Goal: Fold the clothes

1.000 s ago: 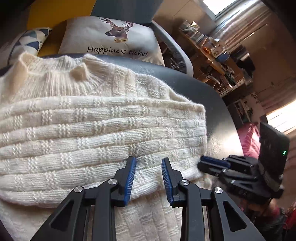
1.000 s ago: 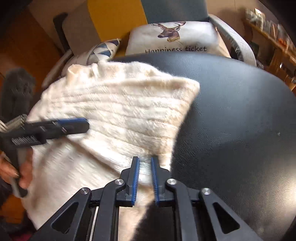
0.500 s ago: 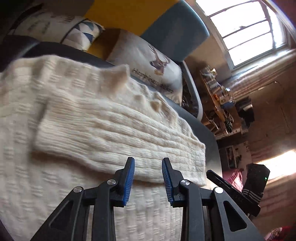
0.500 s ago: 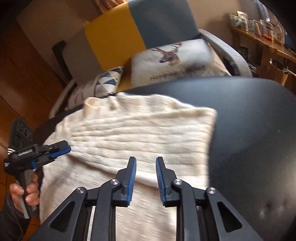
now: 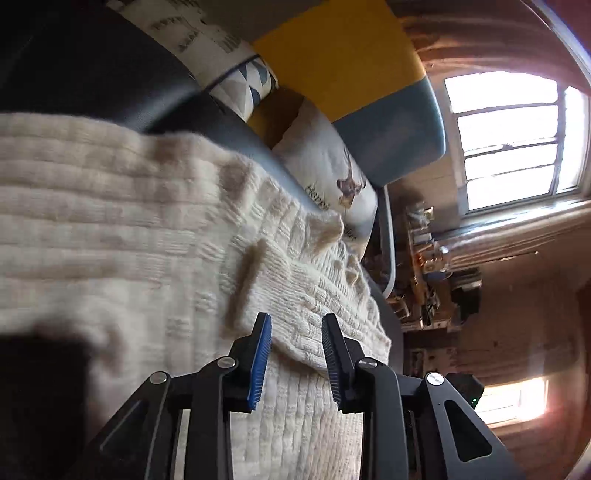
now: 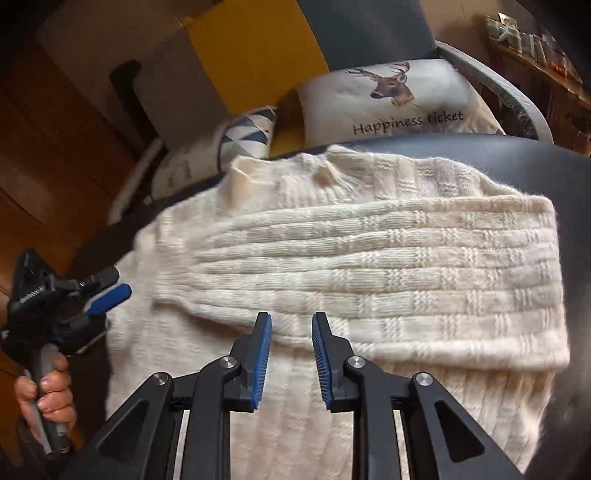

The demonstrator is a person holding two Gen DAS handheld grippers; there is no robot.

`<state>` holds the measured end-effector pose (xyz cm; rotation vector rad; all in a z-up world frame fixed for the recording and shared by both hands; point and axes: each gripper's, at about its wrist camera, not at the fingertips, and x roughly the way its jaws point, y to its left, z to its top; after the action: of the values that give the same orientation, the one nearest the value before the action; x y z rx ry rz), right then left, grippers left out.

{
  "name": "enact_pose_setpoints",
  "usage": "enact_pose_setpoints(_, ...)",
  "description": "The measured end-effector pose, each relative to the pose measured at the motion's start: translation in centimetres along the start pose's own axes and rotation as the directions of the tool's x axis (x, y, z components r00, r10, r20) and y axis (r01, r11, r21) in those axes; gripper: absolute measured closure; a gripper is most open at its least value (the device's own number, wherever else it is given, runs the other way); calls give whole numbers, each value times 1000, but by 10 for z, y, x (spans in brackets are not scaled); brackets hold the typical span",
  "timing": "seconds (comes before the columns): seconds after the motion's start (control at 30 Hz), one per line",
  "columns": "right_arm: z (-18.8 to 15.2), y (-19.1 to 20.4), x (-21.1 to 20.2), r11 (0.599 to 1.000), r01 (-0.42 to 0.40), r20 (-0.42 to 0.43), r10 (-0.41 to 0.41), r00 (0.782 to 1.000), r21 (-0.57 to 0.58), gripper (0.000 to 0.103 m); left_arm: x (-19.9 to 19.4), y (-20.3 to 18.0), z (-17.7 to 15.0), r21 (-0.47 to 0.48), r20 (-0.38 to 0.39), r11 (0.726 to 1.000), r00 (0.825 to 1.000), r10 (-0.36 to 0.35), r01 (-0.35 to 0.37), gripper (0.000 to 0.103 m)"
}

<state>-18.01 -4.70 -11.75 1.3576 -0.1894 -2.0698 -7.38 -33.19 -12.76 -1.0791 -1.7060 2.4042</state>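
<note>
Left gripper (image 5: 296, 334) and right gripper (image 6: 290, 330) both parted, empty, above cream sweater (image 6: 369, 258)

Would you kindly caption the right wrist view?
Open right claw above a cream sweater with a sleeve folded across, on a dark seat.

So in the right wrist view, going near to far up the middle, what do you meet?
Right tongs → sweater → dark seat edge → deer cushion → blue chair back.

sweater (image 6: 369, 266) on seat (image 6: 554, 173) | cushions (image 6: 399, 99) behind | left tool (image 6: 107, 291) left
</note>
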Motion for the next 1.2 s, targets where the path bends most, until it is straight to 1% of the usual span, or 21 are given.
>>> enact_pose_setpoints(0.03, -13, 4, -5, 1000, -23, 2, 23, 1000, 1, 78, -32, 18, 1, -30, 44, 1000, 999, -2, 3, 65)
enact_pose_setpoints(0.07, -26, 7, -8, 999, -40, 5, 40, 999, -1, 78, -64, 37, 2, -61, 89, 998, 996, 0, 5, 64)
enact_pose_setpoints(0.1, -39, 11, -8, 999, -54, -1, 54, 999, 0, 78, -96, 58, 3, -94, 136, 995, 990, 26, -13, 64)
enact_pose_setpoints(0.17, -65, 20, -8, 997, -80, -12, 80, 997, 1, 78, -167, 110, 7, -179, 241, 983, 966, 94, -51, 64)
enact_pose_setpoints(0.23, -86, 28, -5, 997, -75, -23, 75, 997, -7, 78, -225, 156, 9, -284, 319, 955, 932, 174, -81, 64)
enact_pose_setpoints(0.27, -93, 32, -4, 997, -71, -26, 70, 997, -10, 78, -253, 182, 10, -350, 347, 933, 914, 210, -81, 64)
enact_pose_setpoints(0.33, -102, 39, 0, 998, -63, -36, 62, 997, -17, 78, -291, 216, 11, -435, 384, 898, 887, 257, -72, 64)
enact_pose_setpoints(0.4, -106, 46, 5, 998, -48, -46, 46, 998, -28, 78, -310, 242, 16, -504, 376, 861, 880, 291, -70, 64)
enact_pose_setpoints(0.43, -106, 48, 5, 999, -43, -47, 42, 998, -23, 78, -312, 252, 18, -531, 364, 845, 884, 294, -62, 64)
enact_pose_setpoints(0.53, -107, 54, 5, 1000, -21, -45, 21, 999, -19, 78, -308, 270, 23, -590, 360, 807, 885, 297, -31, 64)
enact_pose_setpoints(0.6, -107, 56, 3, 1000, -19, -50, 18, 999, -19, 78, -300, 276, 28, -612, 356, 790, 883, 307, -28, 64)
enact_pose_setpoints(0.63, -108, 57, 1, 1000, -11, -50, 10, 999, -23, 77, -298, 279, 30, -622, 367, 783, 882, 296, -4, 64)
enact_pose_setpoints(0.67, -109, 57, 0, 1000, -4, -49, 3, 999, -26, 77, -295, 282, 32, -631, 380, 776, 881, 283, 23, 64)
enact_pose_setpoints(0.7, -110, 57, -2, 1000, 2, -48, -3, 999, -29, 77, -293, 284, 35, -641, 382, 767, 879, 284, 31, 64)
enact_pose_setpoints(0.87, -117, 49, -5, 1000, 14, -55, -15, 998, -7, 76, -291, 294, 41, -707, 407, 700, 866, 290, 97, 64)
enact_pose_setpoints(0.9, -119, 47, -4, 1000, 18, -59, -18, 998, 1, 76, -291, 294, 42, -720, 402, 689, 861, 312, 87, 73)
enact_pose_setpoints(0.93, -121, 45, -3, 1000, 21, -62, -20, 998, 9, 76, -290, 295, 43, -732, 395, 677, 855, 336, 72, 89)
enact_pose_setpoints(0.97, -122, 43, -3, 1000, 21, -64, -20, 998, 16, 76, -288, 297, 44, -743, 387, 667, 851, 355, 59, 95)
enact_pose_setpoints(1.07, -125, 42, -4, 1000, 19, -63, -19, 998, 11, 76, -284, 299, 45, -745, 416, 661, 837, 356, 90, 96)
enact_pose_setpoints(1.17, -124, 42, -5, 1000, 16, -66, -16, 998, 4, 76, -281, 288, 48, -717, 449, 691, 818, 359, 90, 97)
enact_pose_setpoints(1.2, -124, 42, -5, 1000, 16, -67, -16, 998, 1, 76, -283, 283, 52, -697, 459, 712, 815, 354, 84, 97)
